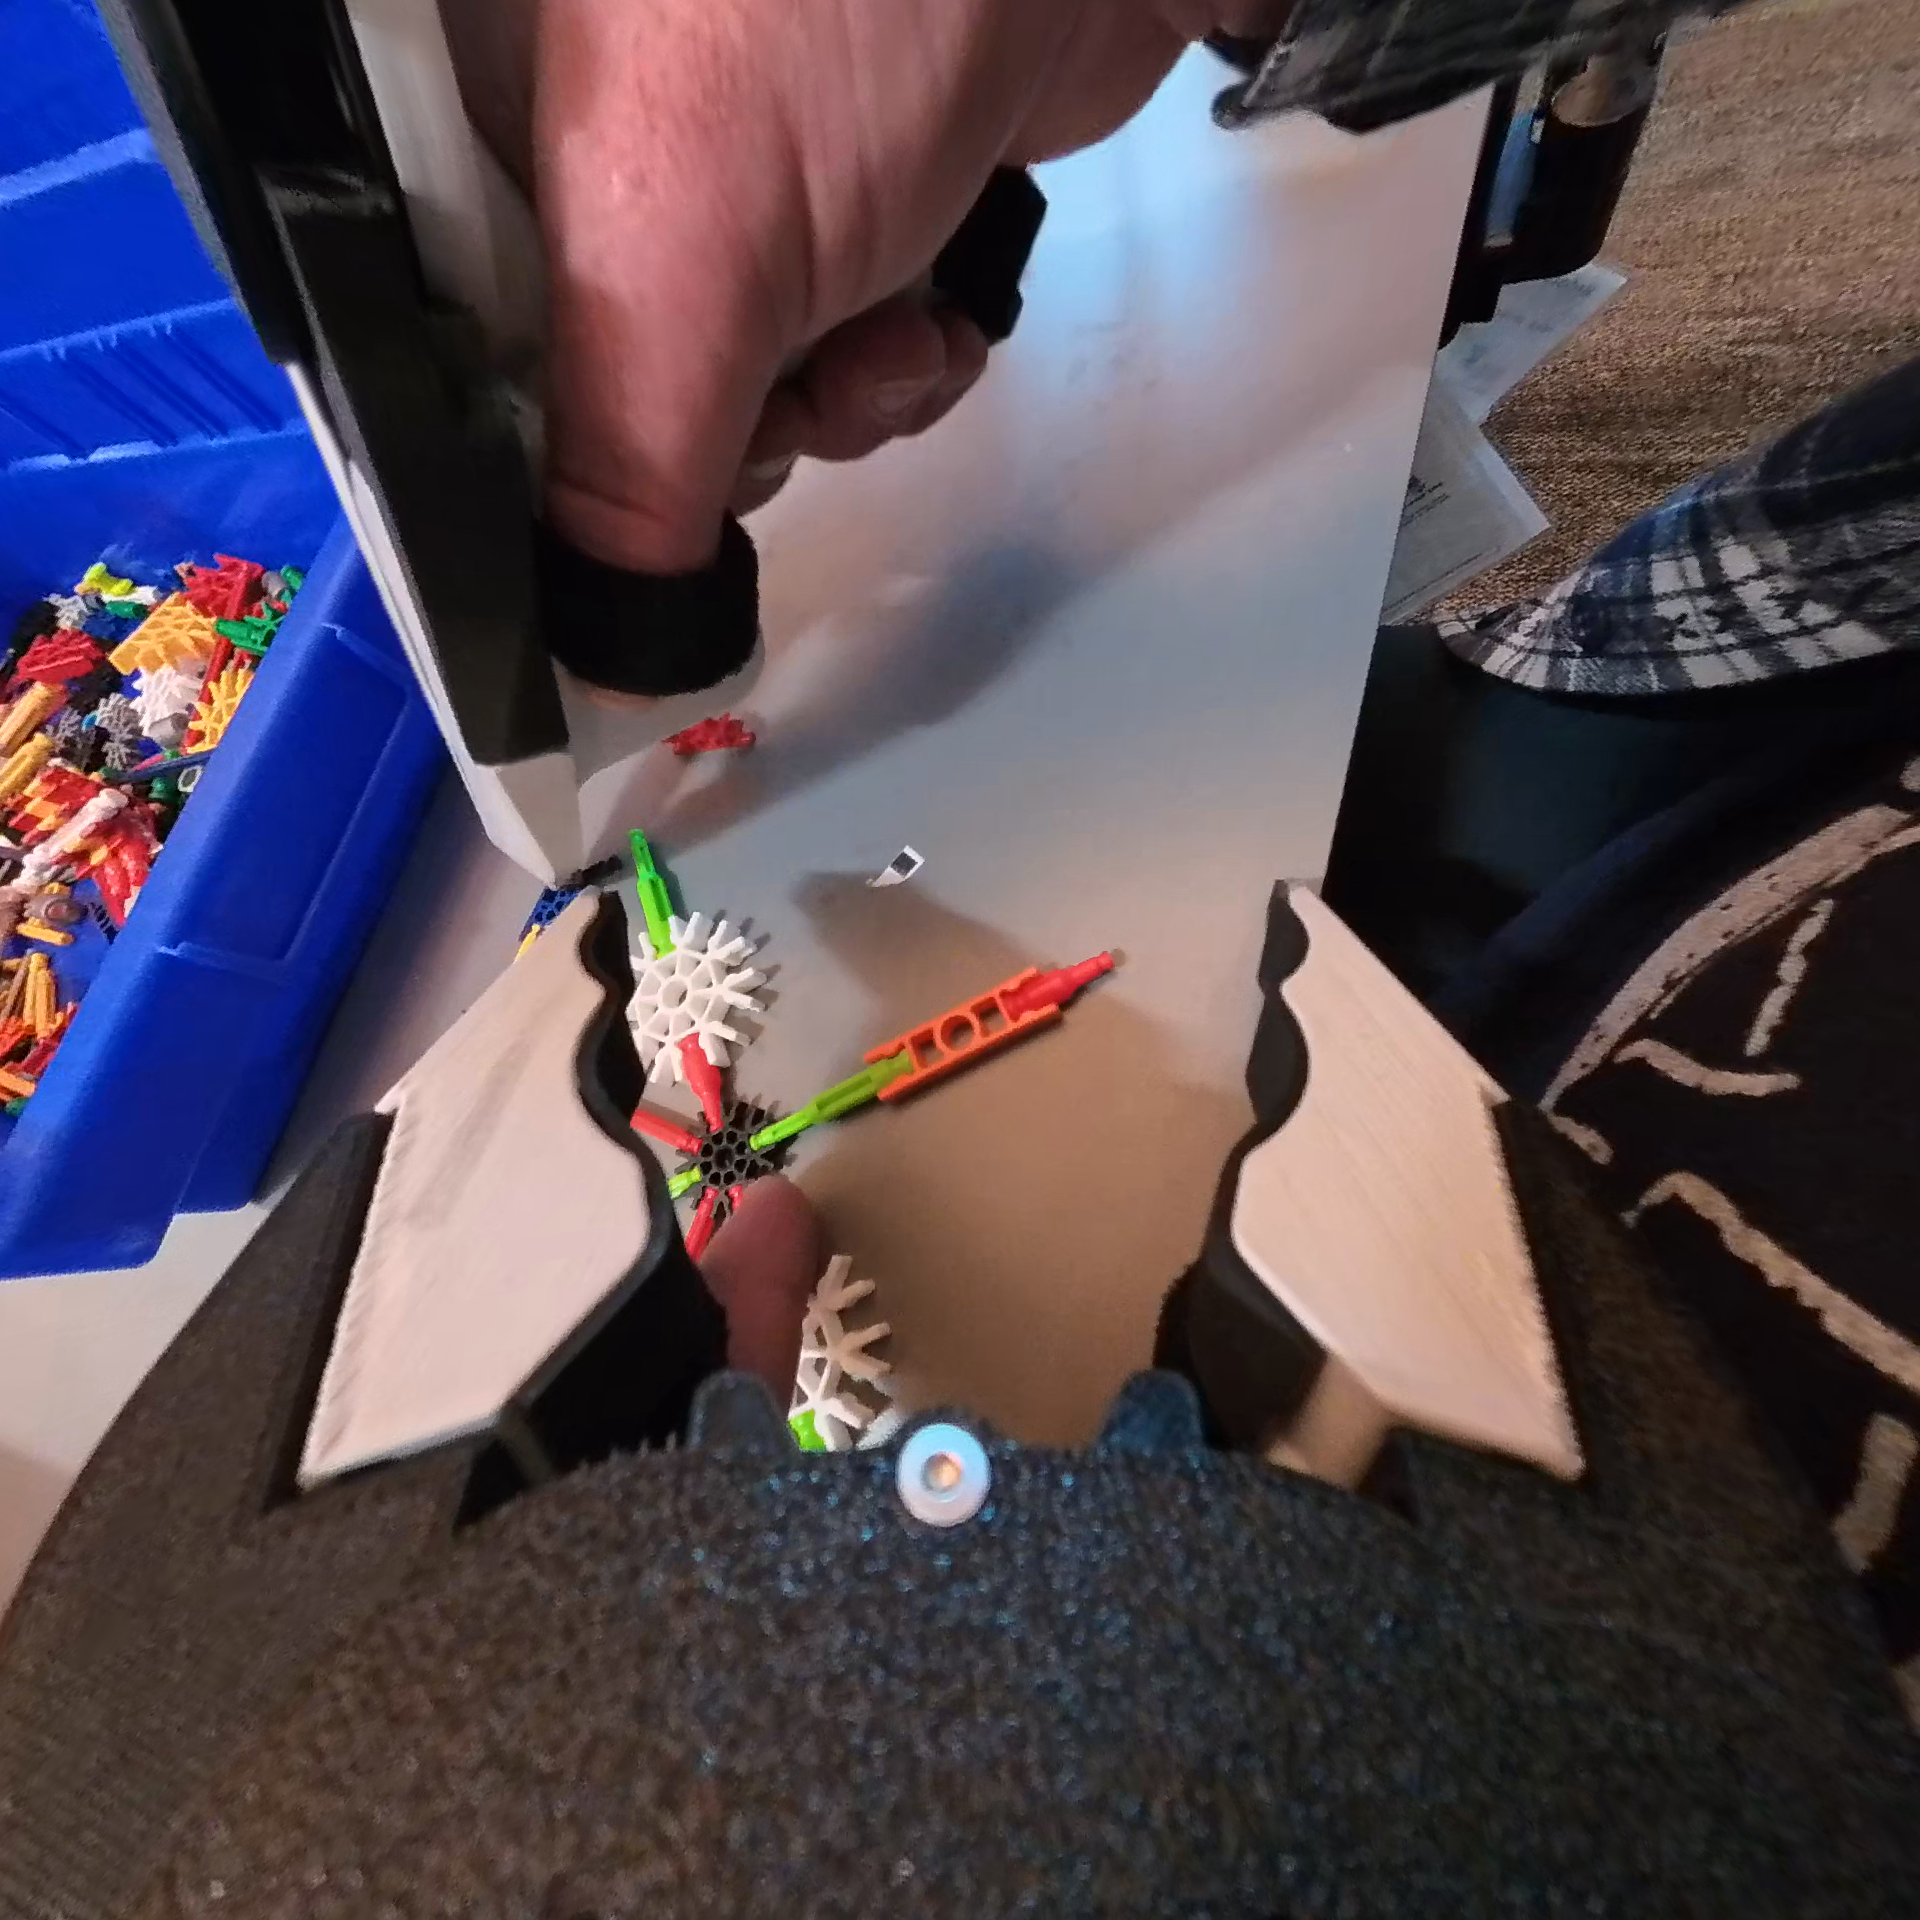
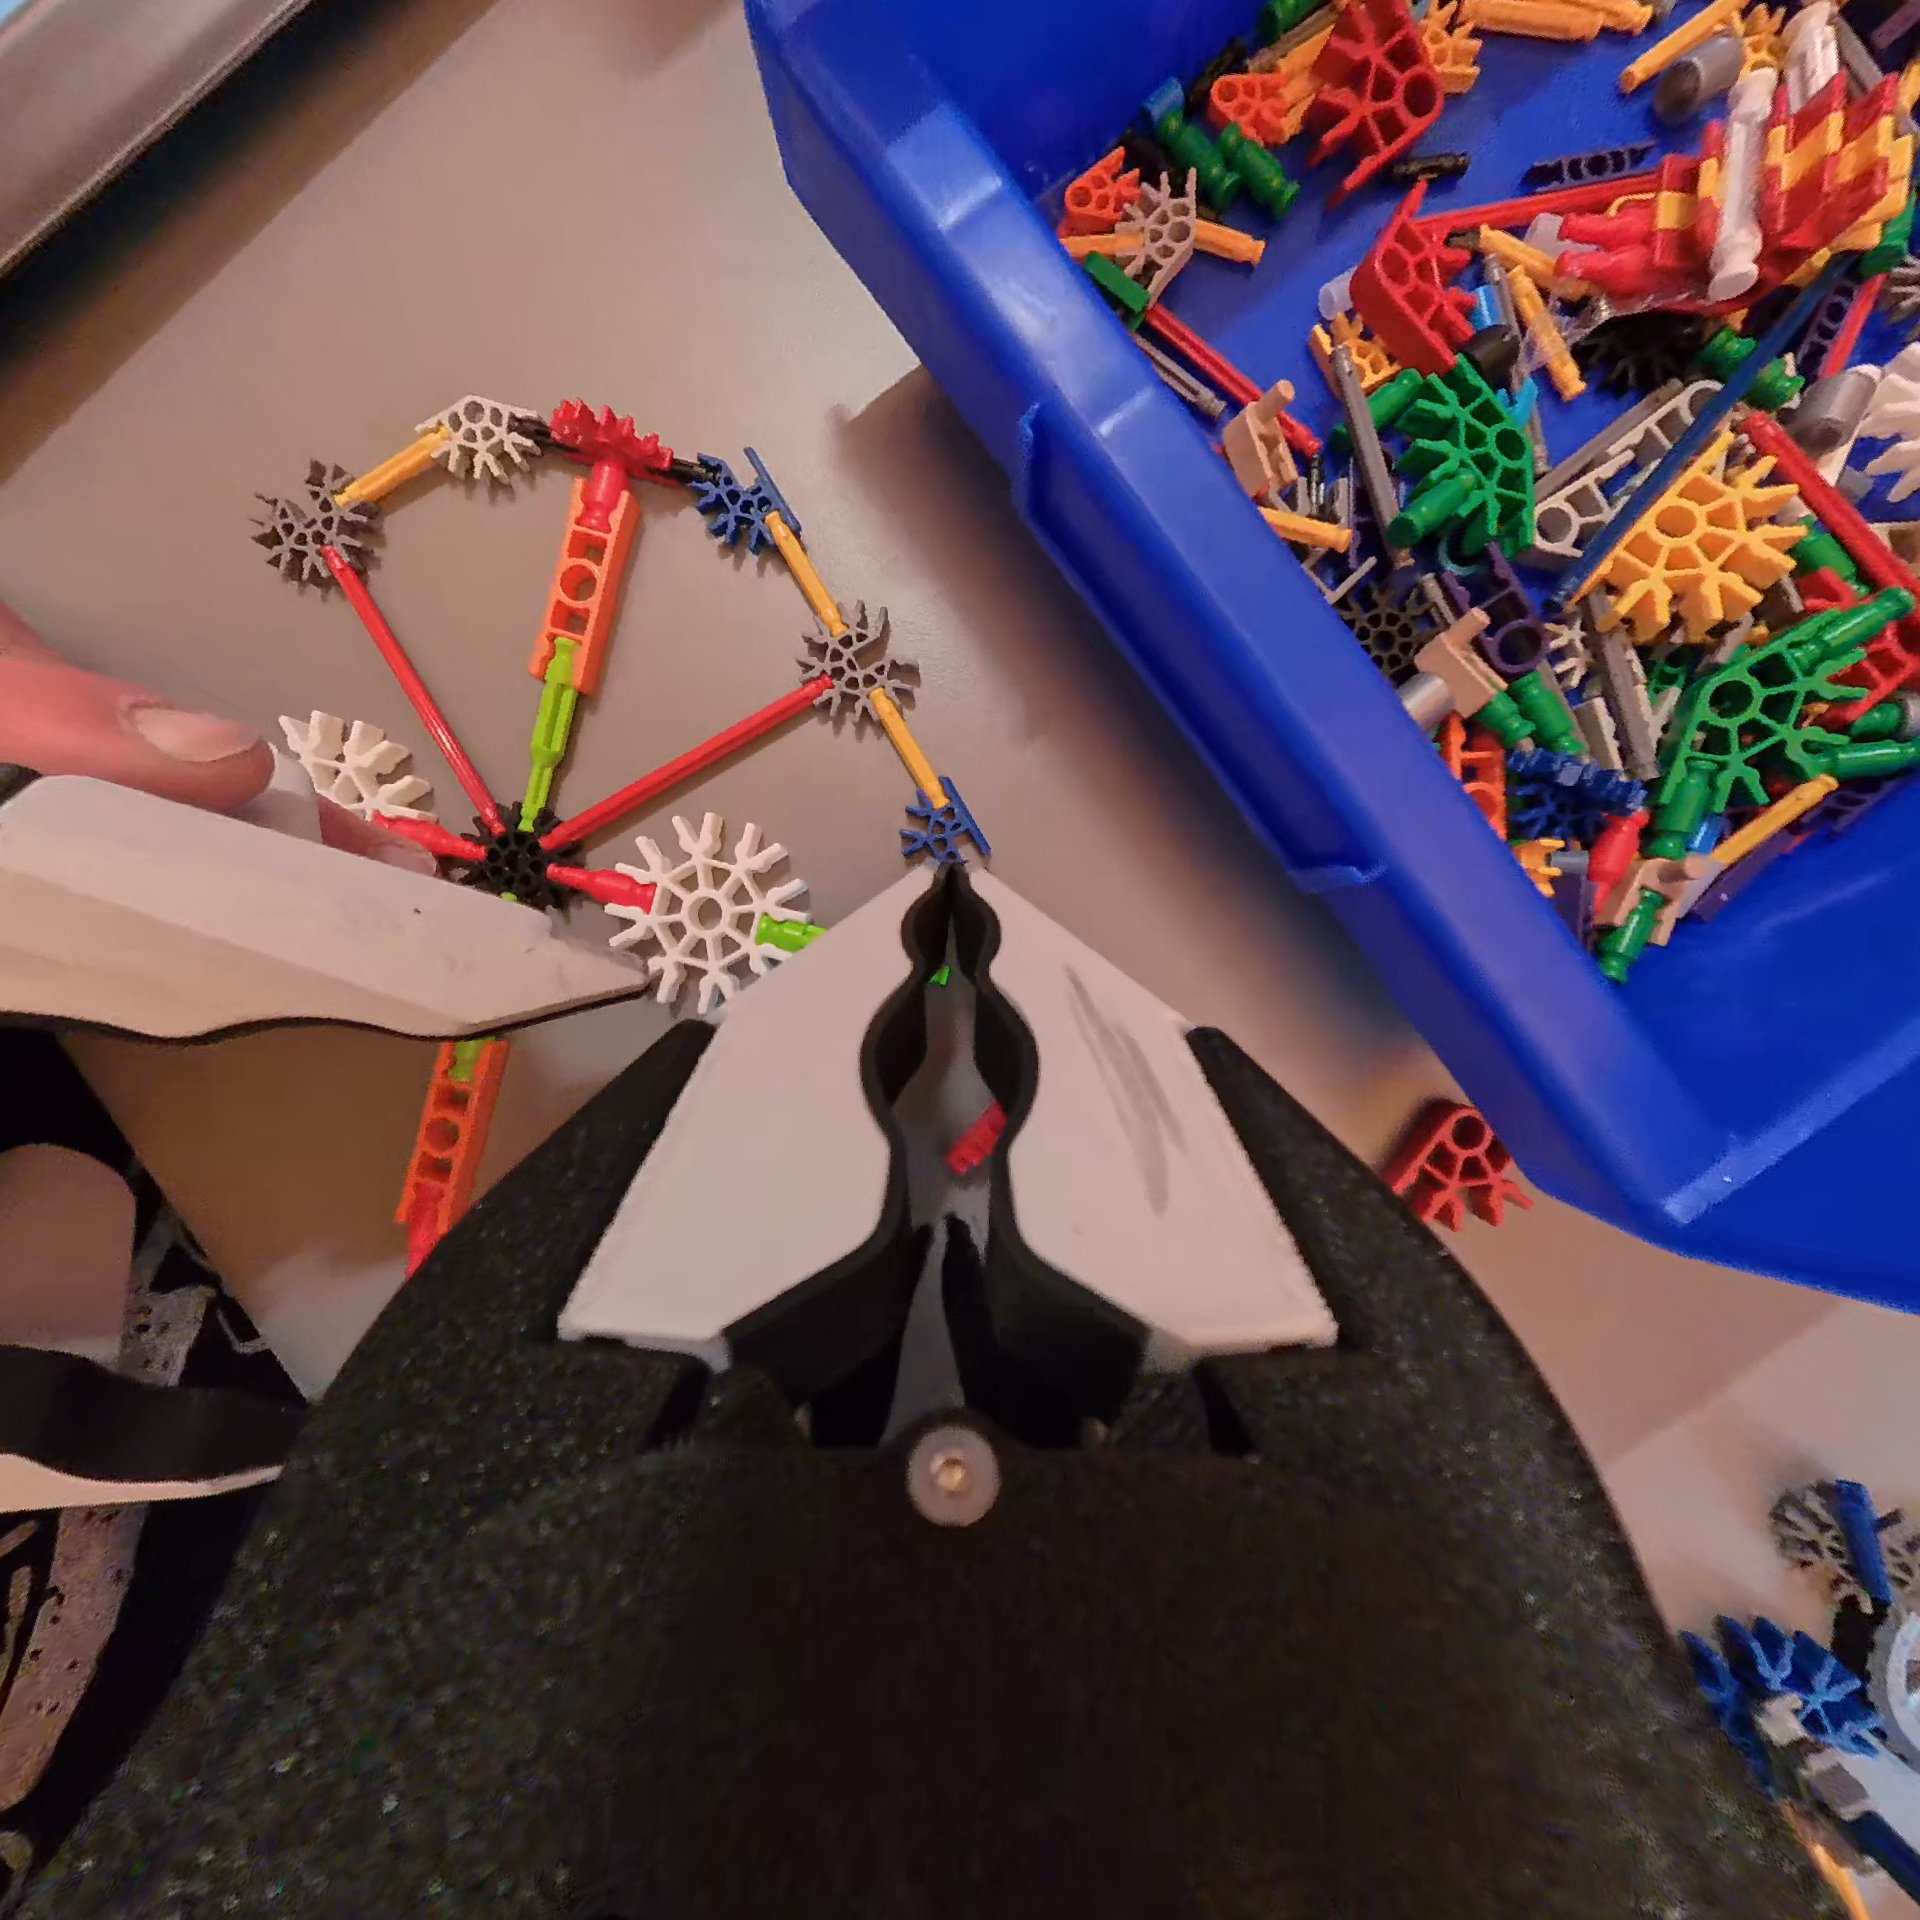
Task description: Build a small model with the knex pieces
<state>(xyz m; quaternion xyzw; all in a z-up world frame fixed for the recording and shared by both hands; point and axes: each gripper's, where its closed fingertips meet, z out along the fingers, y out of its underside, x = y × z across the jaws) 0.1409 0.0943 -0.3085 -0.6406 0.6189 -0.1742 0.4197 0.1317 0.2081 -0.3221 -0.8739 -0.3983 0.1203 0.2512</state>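
A flat wheel of plastic rods and connectors lies on the white table (image 2: 623, 260). It has a black hub (image 2: 514, 852), red spokes and a rim of grey, red and blue connectors. My right gripper (image 2: 948, 881) is shut, and its tips touch the rim's blue connector (image 2: 943, 826). I cannot tell if they pinch it. My left gripper (image 1: 940, 925) is open and empty, astride the hub (image 1: 727, 1148) and a white snowflake connector (image 1: 691, 987). A person's fingertip (image 1: 764, 1268) rests by the hub. An orange connector (image 1: 966, 1029) on a green rod points right.
A blue bin (image 2: 1143, 520) full of loose coloured pieces stands beside the wheel; it sits at the left of the left wrist view (image 1: 260, 1039). A loose red connector (image 2: 1455, 1164) lies by the bin. A blue-and-grey assembly (image 2: 1829, 1683) lies nearby. The person sits at the table's right edge (image 1: 1714, 603). The left tips stand about 6 centimeters off the hub (image 1: 727, 1148).
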